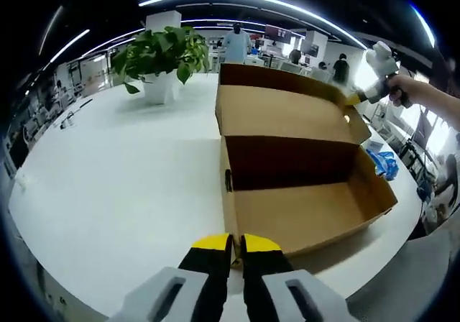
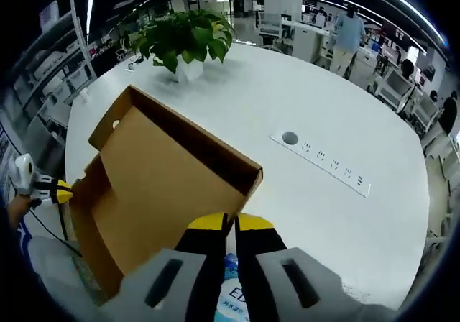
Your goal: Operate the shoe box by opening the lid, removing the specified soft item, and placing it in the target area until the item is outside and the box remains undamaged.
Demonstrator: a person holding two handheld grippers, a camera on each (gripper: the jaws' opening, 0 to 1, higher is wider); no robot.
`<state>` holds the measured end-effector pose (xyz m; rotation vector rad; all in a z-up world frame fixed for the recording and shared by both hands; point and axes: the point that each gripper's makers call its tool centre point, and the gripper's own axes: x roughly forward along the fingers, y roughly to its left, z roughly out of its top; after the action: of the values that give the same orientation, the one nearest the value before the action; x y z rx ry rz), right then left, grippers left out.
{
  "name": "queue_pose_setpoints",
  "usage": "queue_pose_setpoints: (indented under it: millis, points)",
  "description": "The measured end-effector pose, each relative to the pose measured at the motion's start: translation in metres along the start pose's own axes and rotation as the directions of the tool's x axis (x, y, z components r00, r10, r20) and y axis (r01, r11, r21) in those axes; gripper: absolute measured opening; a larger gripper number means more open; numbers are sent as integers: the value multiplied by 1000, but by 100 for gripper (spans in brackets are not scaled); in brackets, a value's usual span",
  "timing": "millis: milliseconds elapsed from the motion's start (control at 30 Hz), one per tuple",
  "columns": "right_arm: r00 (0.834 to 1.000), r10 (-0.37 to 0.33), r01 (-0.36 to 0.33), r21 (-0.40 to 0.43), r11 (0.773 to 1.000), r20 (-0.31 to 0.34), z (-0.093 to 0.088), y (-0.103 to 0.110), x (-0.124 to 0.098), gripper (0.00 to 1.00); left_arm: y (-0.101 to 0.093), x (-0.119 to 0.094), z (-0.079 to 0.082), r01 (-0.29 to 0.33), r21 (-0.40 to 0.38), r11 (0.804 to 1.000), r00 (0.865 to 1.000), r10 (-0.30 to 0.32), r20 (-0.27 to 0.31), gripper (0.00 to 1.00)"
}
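White round table (image 1: 115, 185), lrg, glossy, carries everything; in right gripper view a recessed socket strip (image 2: 327, 165) w/ 1 round port sits in its top, well apart from box.

Brown cardboard shoe box (image 1: 302, 214), open, on table near its edge. Lid (image 1: 284, 110) swung back, standing up behind the tray, inner face toward left gripper view. Tray interior bare brown card as far as visible. In right gripper view the lid's inside (image 2: 154, 182) faces up toward camera.

Potted plant (image 1: 162, 56), green leaves, white pot, on table beyond box, apart from it.

Blue-and-clear soft item (image 1: 381, 164) lies on table just beside box's right end, outside it. Right gripper view: blue-printed white packet (image 2: 231, 293) sits between that gripper's jaws, partly hidden.

Left gripper (image 1: 228, 249): yellow-tipped black jaws near-closed, narrow slit, nothing in them, just beside box's near wall; contact unclear.

Right gripper (image 2: 230, 228): jaws closed down on the packet. From left gripper view it sits at lid's far right corner, in a hand (image 1: 406, 88).

Bkgd: office, 1 person standing, ceiling light strips.
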<state>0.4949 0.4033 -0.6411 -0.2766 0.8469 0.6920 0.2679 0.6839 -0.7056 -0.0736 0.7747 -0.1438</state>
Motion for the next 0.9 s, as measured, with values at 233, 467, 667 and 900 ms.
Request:
queue_pose_setpoints:
  millis: [233, 467, 667, 900]
  points:
    - [996, -16, 17, -19, 1000, 88, 5, 8, -16, 2, -1, -1, -2, 5, 1, 1000, 1000, -5, -1, 5]
    - [988, -17, 21, -25, 999, 151, 3, 16, -34, 2, -2, -2, -2, 5, 4, 1000, 1000, -5, 0, 5]
    - [979, -26, 30, -19, 999, 201, -6, 24, -47, 2, -2, -4, -3, 5, 7, 1000, 1000, -5, 1, 4]
    - [966, -20, 23, -9, 1000, 258, -11, 31, -59, 1, -2, -4, -3, 5, 7, 1000, 1000, -5, 4, 4]
